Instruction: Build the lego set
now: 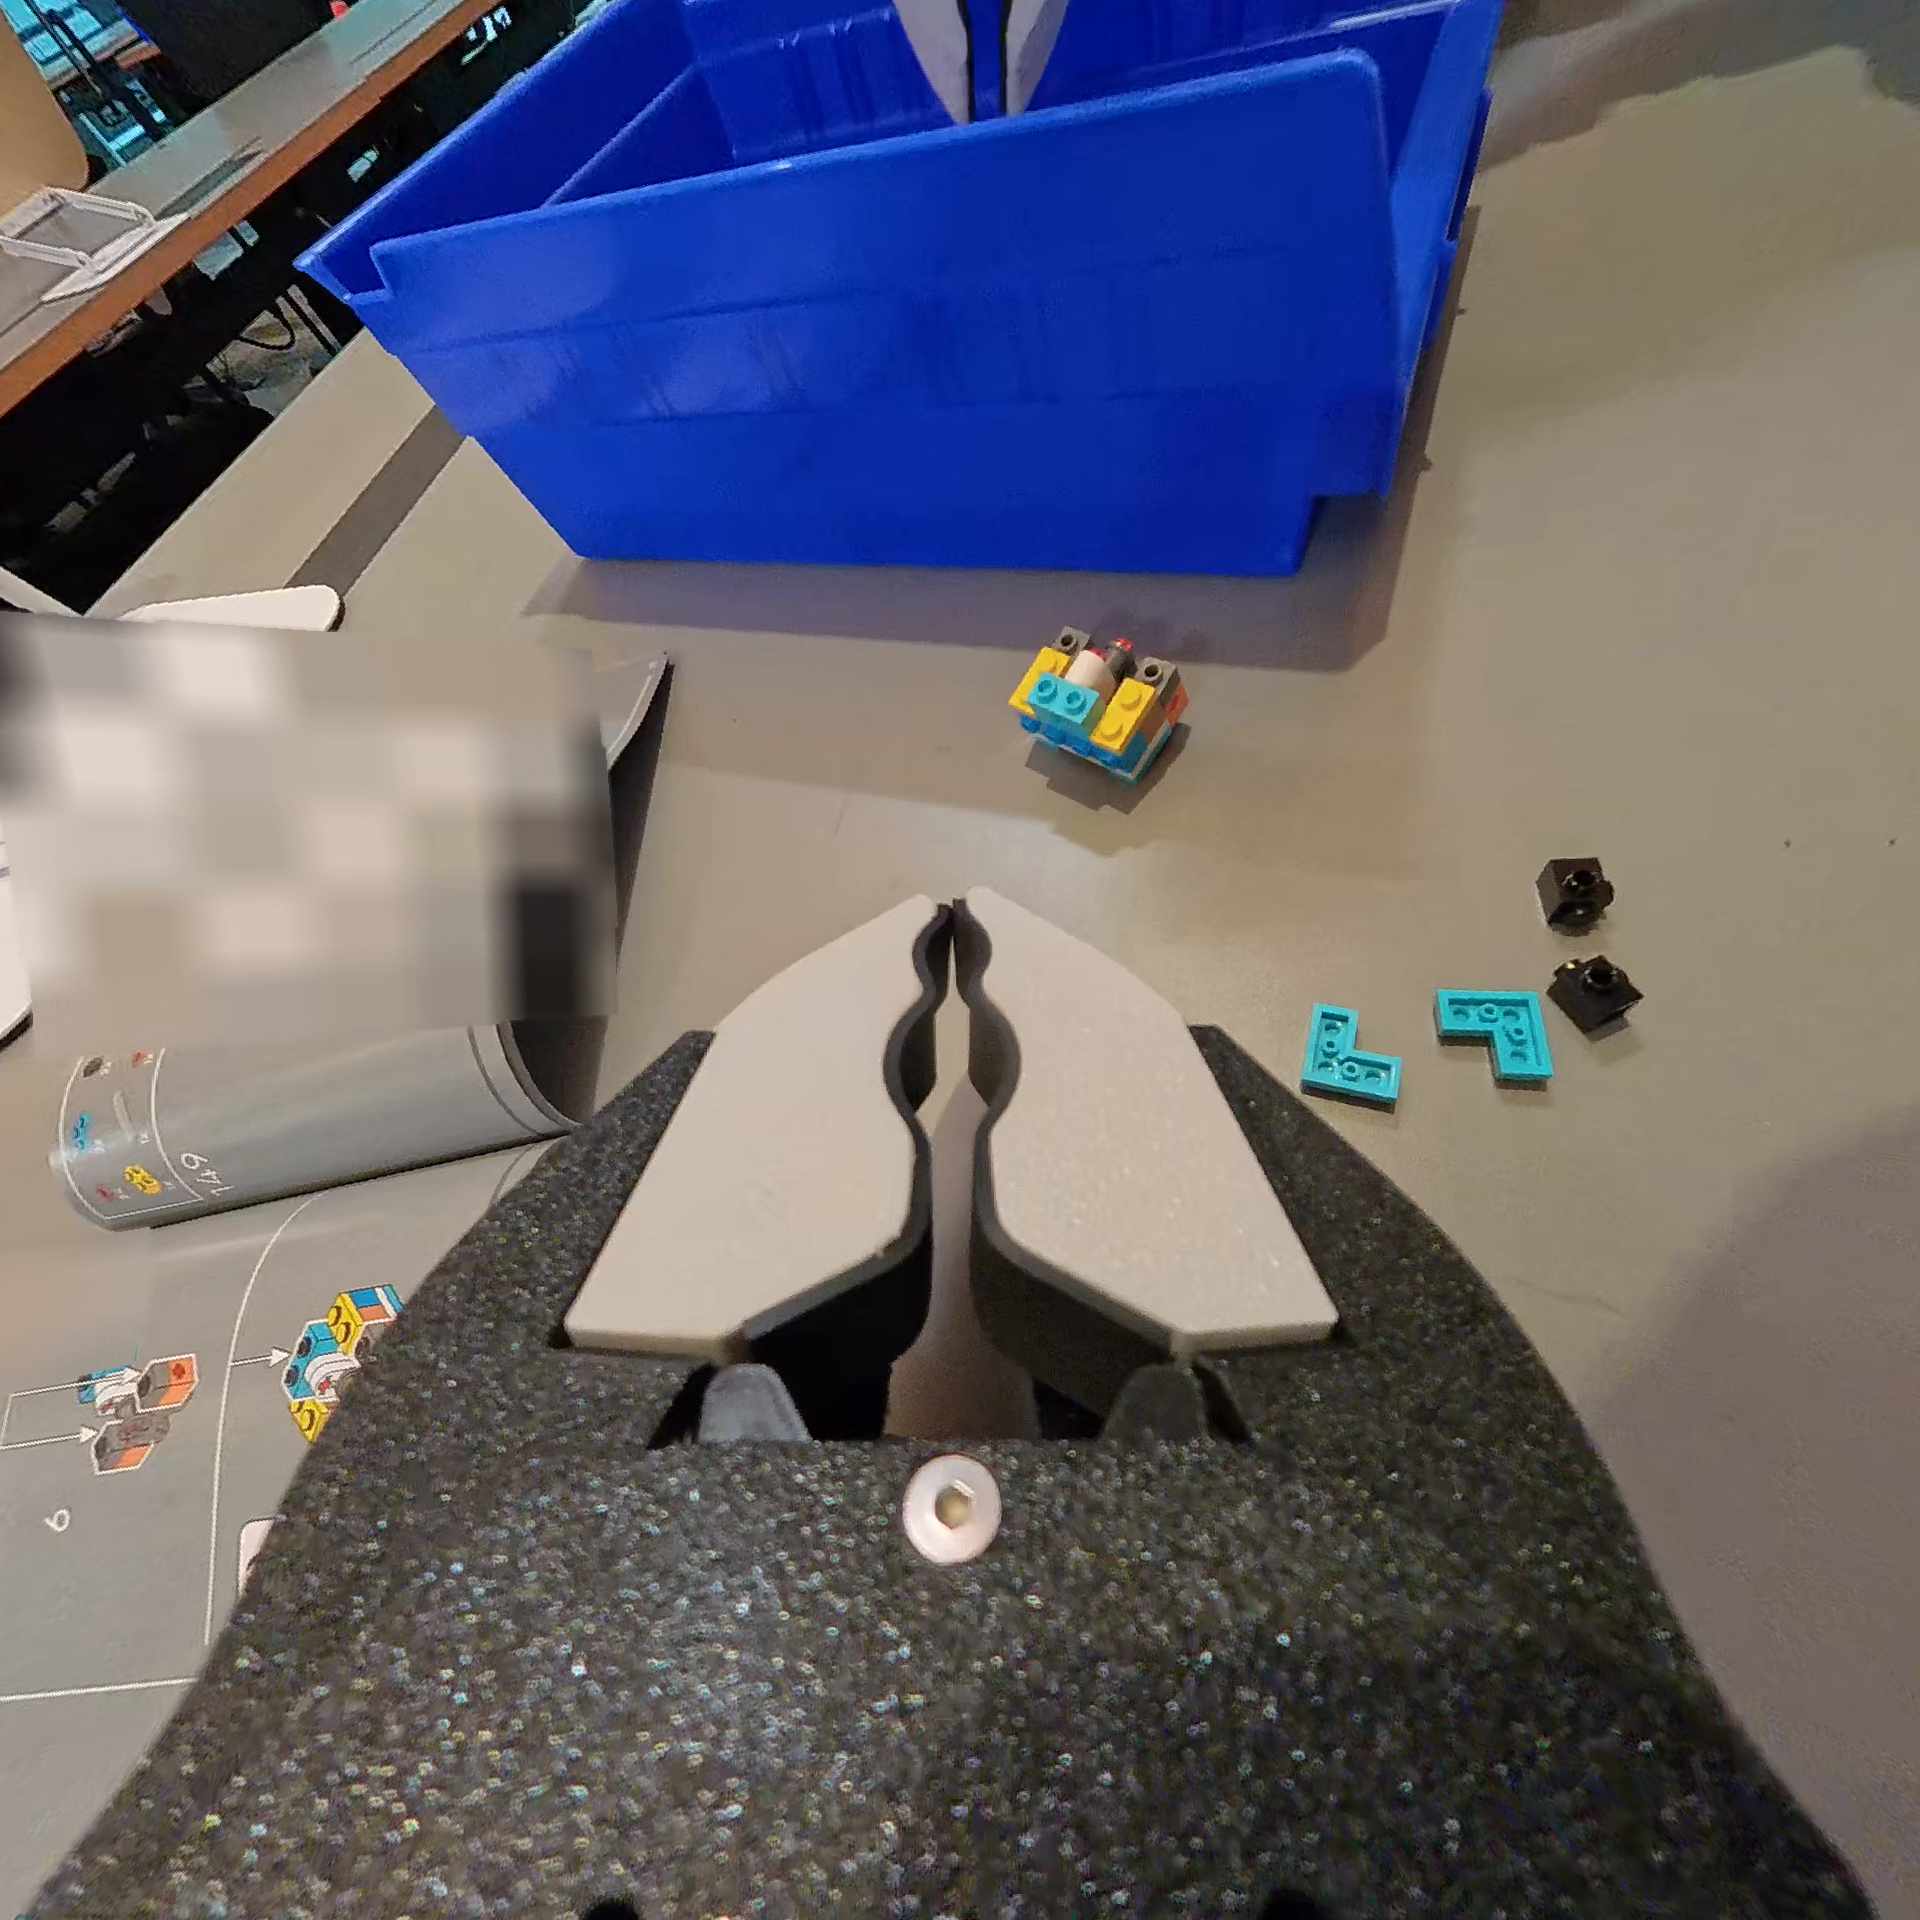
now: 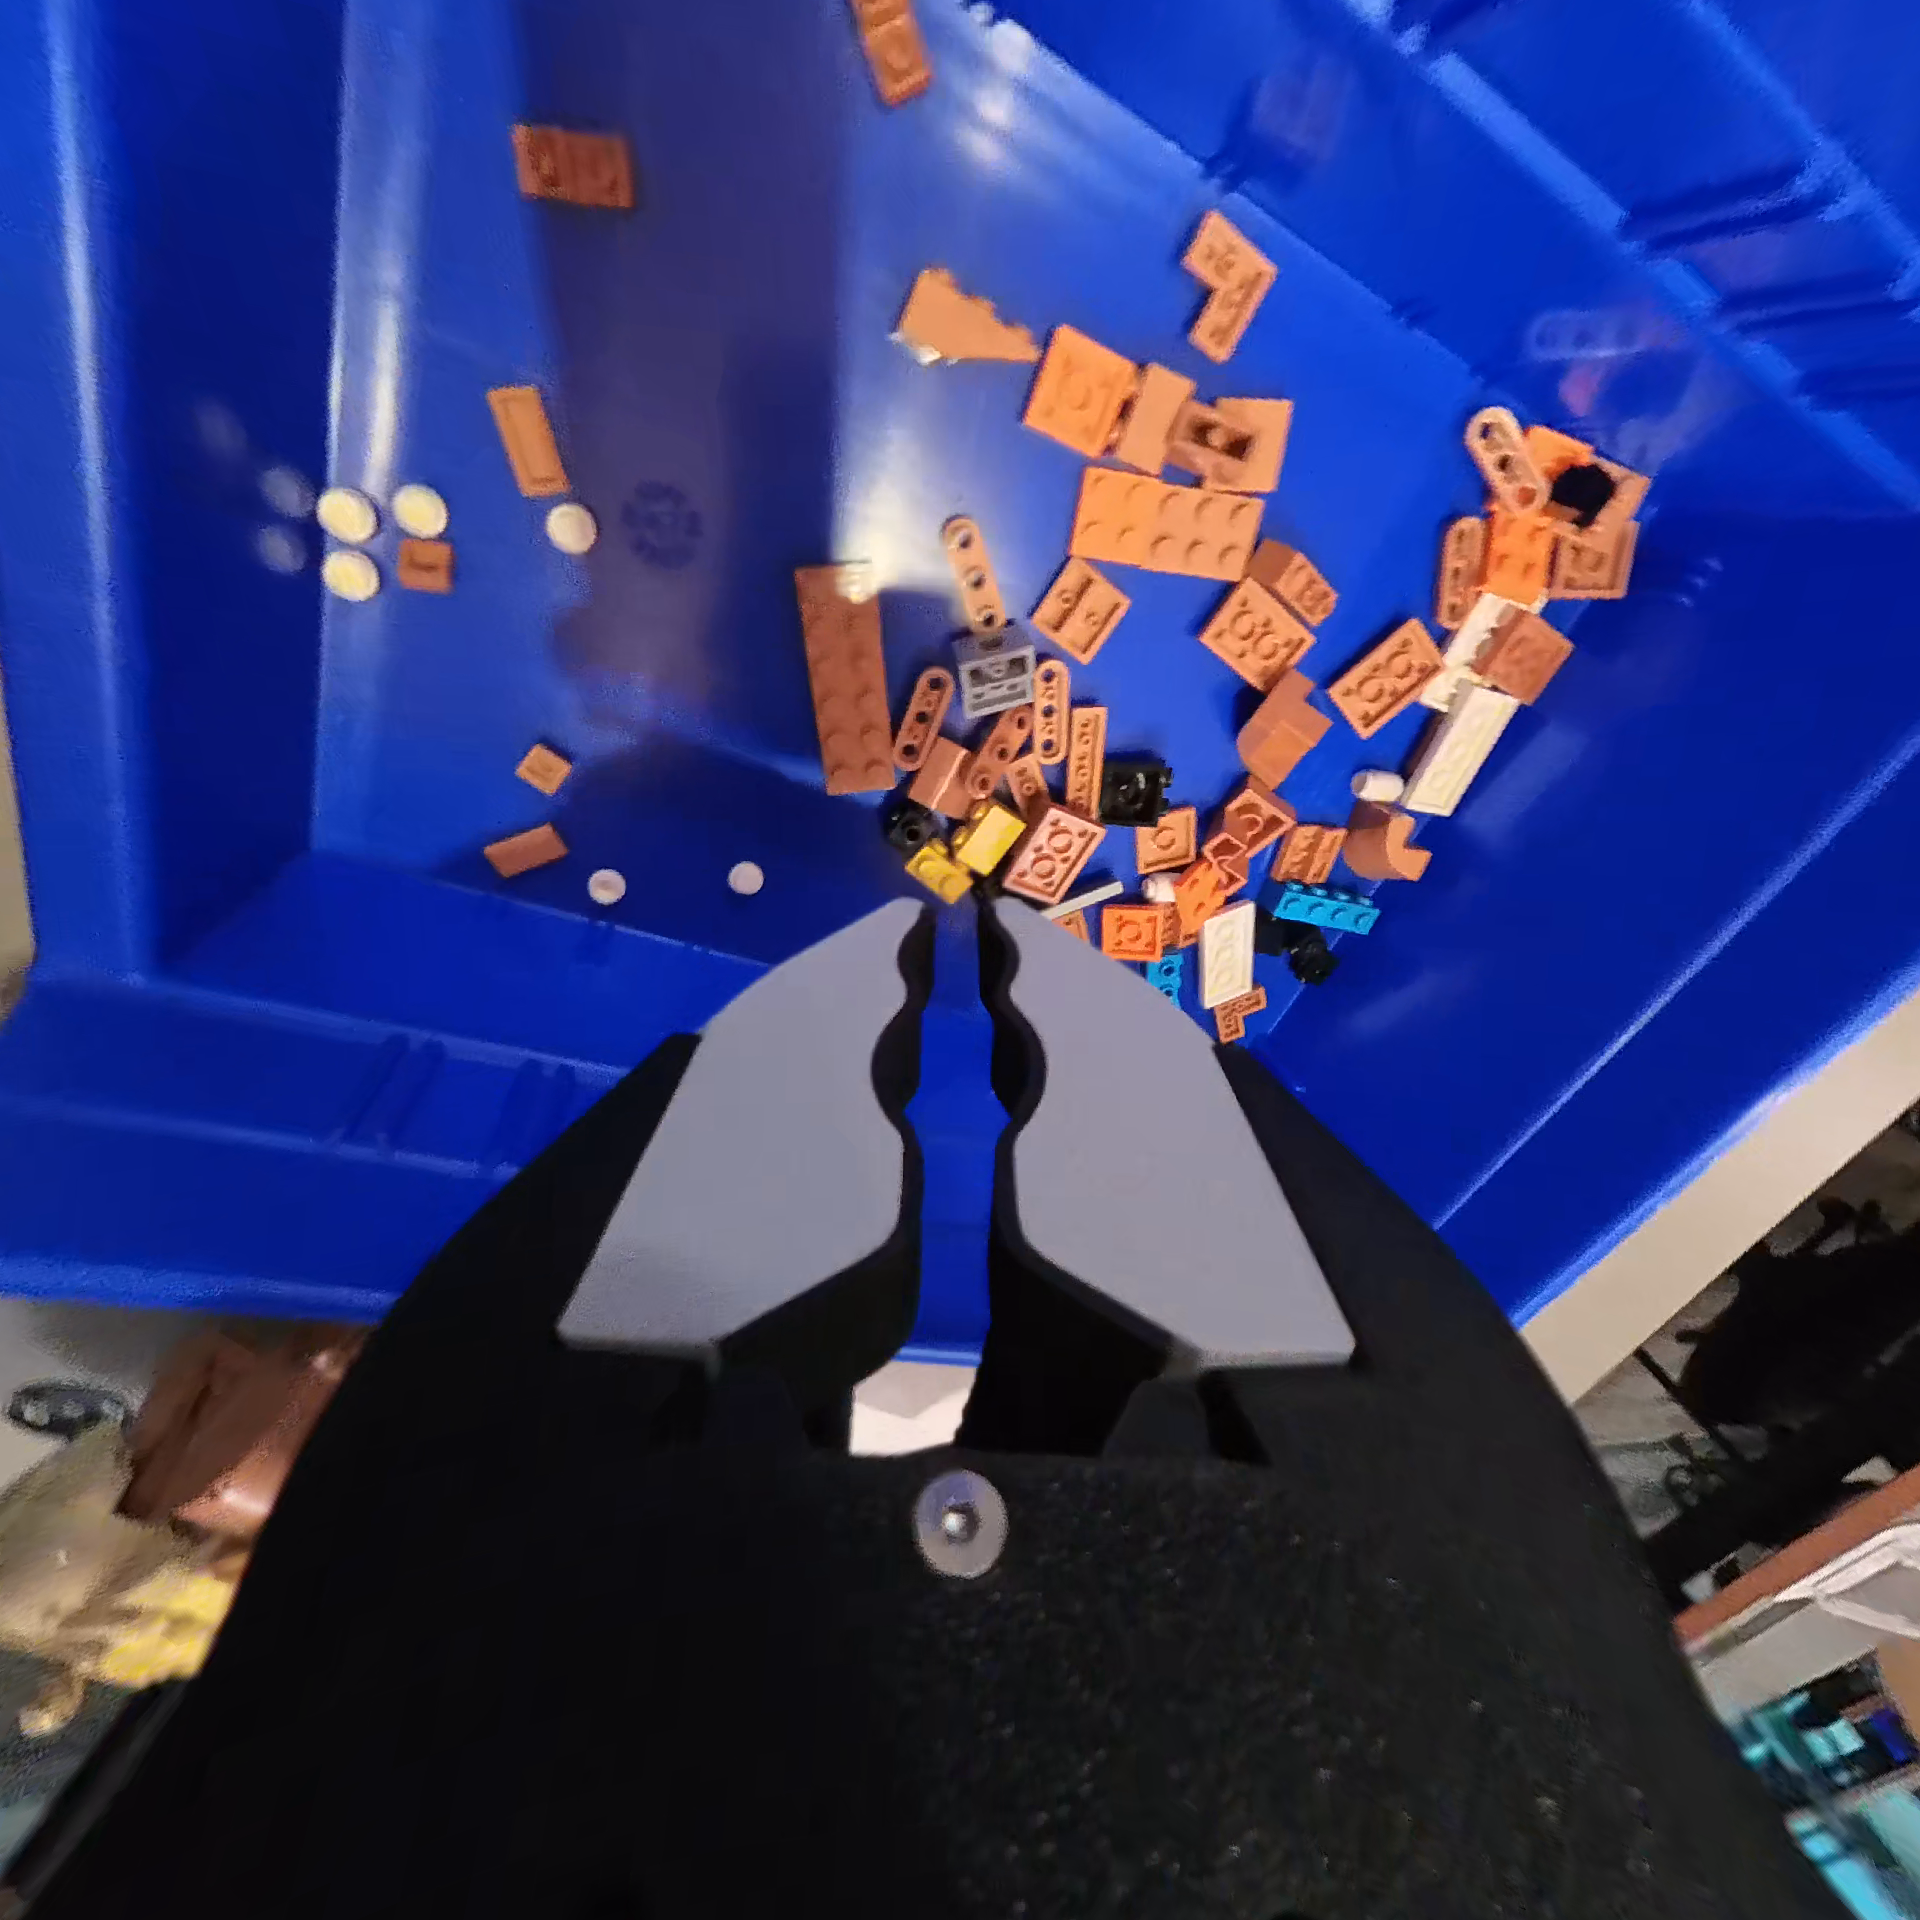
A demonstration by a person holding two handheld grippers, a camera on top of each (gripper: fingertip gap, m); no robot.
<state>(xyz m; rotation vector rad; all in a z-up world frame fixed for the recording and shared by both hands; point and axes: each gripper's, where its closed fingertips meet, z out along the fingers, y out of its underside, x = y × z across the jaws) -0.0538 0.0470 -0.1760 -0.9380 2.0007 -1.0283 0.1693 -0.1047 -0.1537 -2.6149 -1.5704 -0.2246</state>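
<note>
Two grippers are at work on a grey table [image 1: 1662,520]. Starting at the left of the left wrist view, an open instruction booklet [image 1: 312,1132] lies flat, partly under a blurred patch, one page curled into a roll. Next comes the left gripper [image 1: 954,906], its grey fingers pressed tip to tip with nothing between them, hovering over bare tabletop. Beyond its tips, just in front of a blue bin [image 1: 935,343], stands the small partly built lego model [image 1: 1096,701] — yellow, teal, grey and orange bricks. Farther right lie two teal L-shaped plates [image 1: 1349,1060] side by side, and past them two small black bricks [image 1: 1574,894], all loose on the table.

The right gripper [image 2: 956,914] reaches into the blue bin's inside, jaws parted only a narrow slit and empty, tips just short of a yellow brick [image 2: 971,847] at the near edge of a heap of mostly orange pieces [image 2: 1174,520] — a few cream round tiles [image 2: 348,516] sit apart at the left
</note>
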